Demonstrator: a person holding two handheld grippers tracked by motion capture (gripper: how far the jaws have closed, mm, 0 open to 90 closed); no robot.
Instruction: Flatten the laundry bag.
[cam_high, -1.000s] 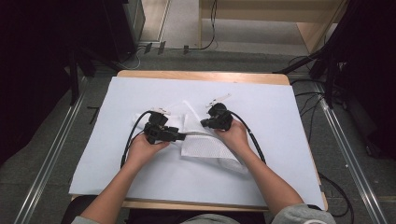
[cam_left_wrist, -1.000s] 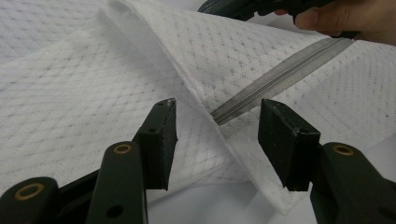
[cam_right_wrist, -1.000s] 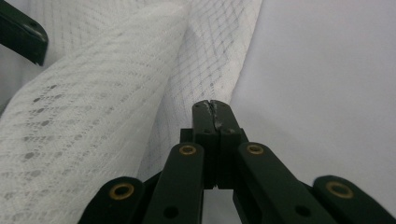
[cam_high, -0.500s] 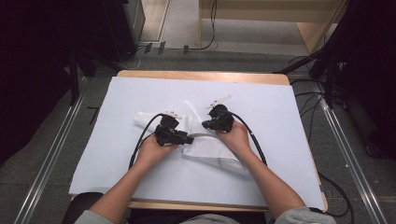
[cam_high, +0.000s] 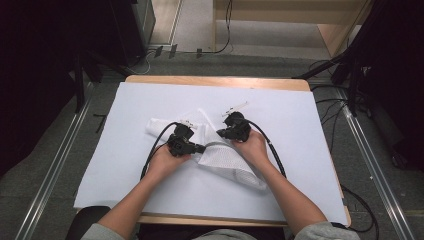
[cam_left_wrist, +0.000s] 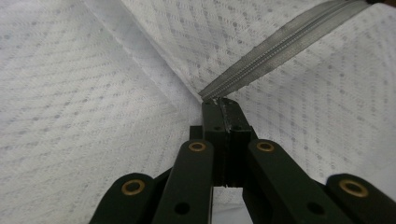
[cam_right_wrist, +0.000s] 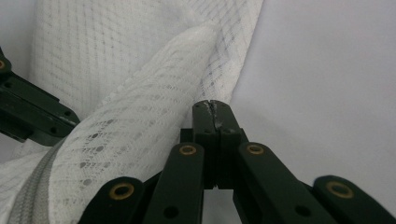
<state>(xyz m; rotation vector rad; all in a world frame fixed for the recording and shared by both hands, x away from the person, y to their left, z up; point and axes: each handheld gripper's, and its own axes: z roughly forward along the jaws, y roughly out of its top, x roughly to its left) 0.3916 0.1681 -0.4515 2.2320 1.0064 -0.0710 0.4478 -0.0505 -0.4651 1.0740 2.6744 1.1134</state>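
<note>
White cloth (cam_high: 150, 175) covers the wooden table (cam_high: 220, 81), and grey floor with cables lies around it. On the middle of the cloth lies a white mesh bag (cam_high: 225, 155), crumpled, with a grey zipper (cam_left_wrist: 280, 51) running along it. A person sits at the near side, both forearms reaching in over the table.

The left gripper (cam_high: 199, 148) lies just beside the bag's left part, its tips pointing right onto the mesh. Its jaws have just been closing, and in the left gripper view they stand fully together, tips (cam_left_wrist: 220, 106) at the very end of the zipper. They seem to pinch the zipper end or its pull there, but I cannot tell for sure that something is between the pads.

The right gripper (cam_high: 220, 133) is at the bag's upper edge, near the left one. Its jaws are also completely together; in the right gripper view the tips (cam_right_wrist: 213, 108) sit at the border of a raised fold of mesh, touching it. Whether they clamp the fabric edge I cannot see clearly.
</note>
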